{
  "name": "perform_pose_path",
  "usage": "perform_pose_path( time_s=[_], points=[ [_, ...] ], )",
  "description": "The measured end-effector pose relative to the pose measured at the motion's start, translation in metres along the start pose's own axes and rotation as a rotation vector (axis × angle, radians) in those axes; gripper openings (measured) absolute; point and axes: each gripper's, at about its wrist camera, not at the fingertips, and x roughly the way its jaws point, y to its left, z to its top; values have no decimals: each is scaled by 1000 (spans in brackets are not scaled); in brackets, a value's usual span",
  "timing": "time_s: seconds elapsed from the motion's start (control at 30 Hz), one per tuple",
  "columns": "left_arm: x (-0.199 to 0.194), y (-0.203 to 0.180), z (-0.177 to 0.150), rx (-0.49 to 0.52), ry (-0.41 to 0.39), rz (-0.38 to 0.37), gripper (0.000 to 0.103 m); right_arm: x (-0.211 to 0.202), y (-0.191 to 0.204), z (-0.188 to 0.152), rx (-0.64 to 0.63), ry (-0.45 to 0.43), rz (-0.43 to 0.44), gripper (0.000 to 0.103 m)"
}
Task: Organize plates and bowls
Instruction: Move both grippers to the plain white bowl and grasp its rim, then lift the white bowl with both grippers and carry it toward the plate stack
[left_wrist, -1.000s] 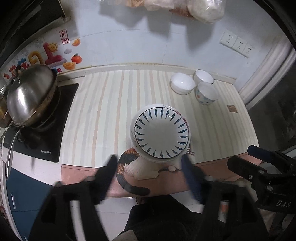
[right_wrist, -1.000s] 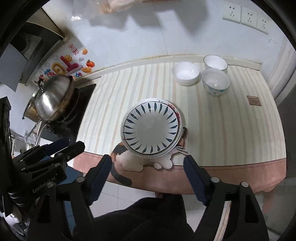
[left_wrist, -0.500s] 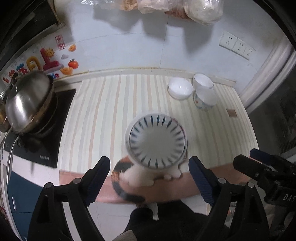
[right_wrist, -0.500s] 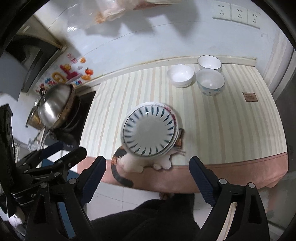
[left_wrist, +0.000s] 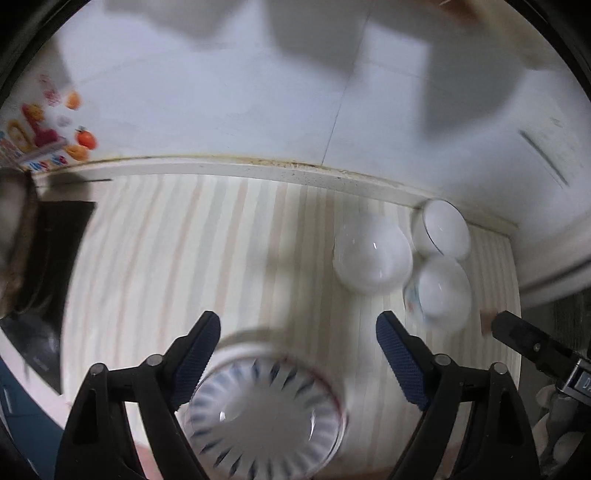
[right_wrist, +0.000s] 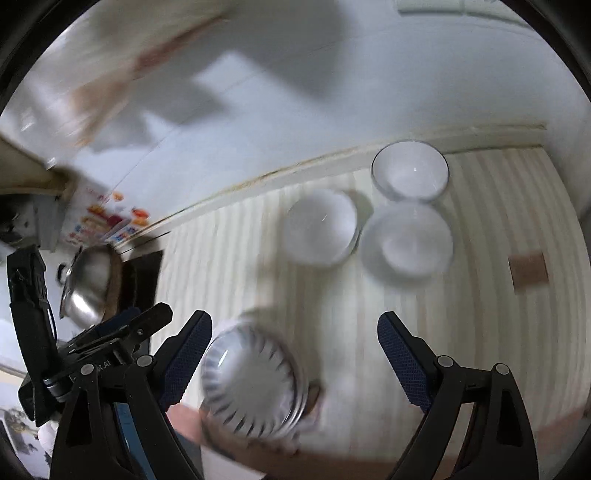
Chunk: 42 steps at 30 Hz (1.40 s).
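Note:
A stack of plates with a blue leaf pattern (left_wrist: 266, 413) sits near the striped counter's front edge; it also shows in the right wrist view (right_wrist: 253, 380). Three white bowls cluster at the back right: a plain one (left_wrist: 371, 258), one by the wall (left_wrist: 443, 229) and a patterned one (left_wrist: 439, 291). They also show in the right wrist view (right_wrist: 319, 230) (right_wrist: 410, 171) (right_wrist: 406, 243). My left gripper (left_wrist: 297, 350) is open and empty just above the plates. My right gripper (right_wrist: 293, 350) is open and empty, with the plates by its left finger. Both views are blurred.
A steel pot (right_wrist: 88, 284) stands on a black cooktop (left_wrist: 40, 295) at the counter's left end. A tiled wall with fruit stickers (left_wrist: 51, 136) backs the counter. A small brown patch (right_wrist: 528, 271) lies on the counter's right side.
Both grippers have moved forward over the counter, toward the plates and bowls, which now look much larger. Both stay open. The plates and bowls have not moved.

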Motion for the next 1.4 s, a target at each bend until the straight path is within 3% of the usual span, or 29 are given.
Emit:
perform_pose_path(
  time_s=[0.07, 0.2, 0.3, 0.37, 0.63, 0.77, 0.87, 1.1, 1.4],
  points=[
    [29, -4, 18, -23, 41, -14, 68, 26, -13, 29, -4, 28, -5, 88],
    [85, -12, 41, -34, 131, -26, 61, 83, -34, 71, -22, 109, -21, 70],
    [121, -20, 48, -28, 201, -36, 46, 123, -46, 92, -31, 169, -44, 58],
    [138, -24, 49, -17, 235, -39, 35, 138, -52, 95, -35, 194, -49, 49],
    [174, -33, 44, 14, 301, -54, 19, 187, -49, 104, -84, 285, -122, 26],
    [173, -32, 39, 20, 293, -44, 14, 205, -45, 101, -114, 307, -178, 14],
    [166, -27, 35, 22, 280, -31, 14, 206, -40, 96, -124, 305, -165, 11],
    [122, -19, 22, 55, 232, -26, 14, 194, -24, 74, -128, 292, -134, 10],
    [70, -28, -5, 122, 208, -35, 14, 143, -13, 24, -116, 263, -91, 10]
  ],
)
